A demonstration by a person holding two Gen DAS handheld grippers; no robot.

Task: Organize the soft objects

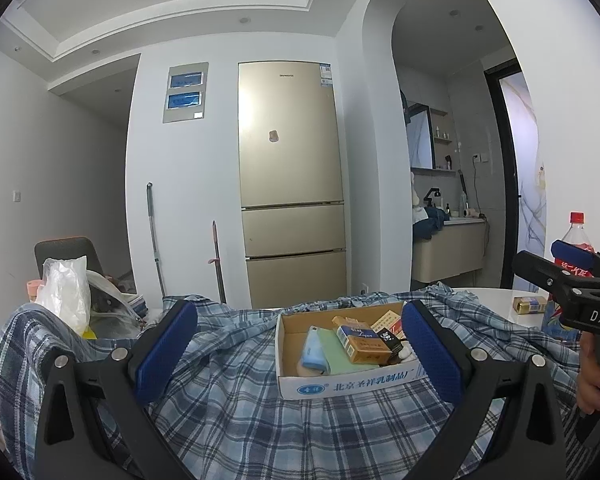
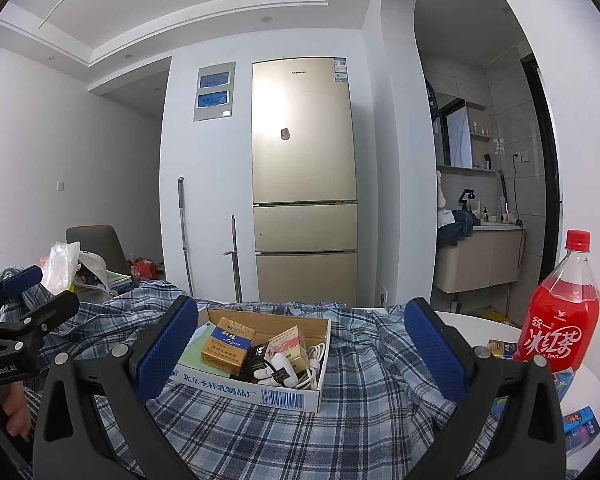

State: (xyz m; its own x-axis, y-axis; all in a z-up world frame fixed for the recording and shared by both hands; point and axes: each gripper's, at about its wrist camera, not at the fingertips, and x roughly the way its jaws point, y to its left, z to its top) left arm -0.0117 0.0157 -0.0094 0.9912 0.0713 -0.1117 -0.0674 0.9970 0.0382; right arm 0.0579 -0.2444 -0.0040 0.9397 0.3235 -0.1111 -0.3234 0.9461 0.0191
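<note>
Spreading wide, the left gripper [image 1: 300,344] kept its blue-padded fingers [image 1: 168,344] released, gripping nothing, poised low over the blue plaid shirt [image 1: 300,420] that lay rumpled across the round white table [image 2: 480,318]. Just as wide apart, the right gripper [image 2: 300,344] also held nothing; whether its pads brushed the cloth could not be told. Both tools pointed level toward 12 o'clock, side by side, a hand [image 1: 590,376] wrapped on the right one's handle at 3 o'clock, below lettering "DAS". Between the fingers, on the shirt, sat an open cardboard box [image 2: 284,394] printed in blue Chinese characters, holding cigarette packs and a white charger. At 2 o'clock stood a red iced-tea bottle [image 2: 560,320]. Farther off stood a gold fridge [image 2: 304,176] marked "Skyworth".
</note>
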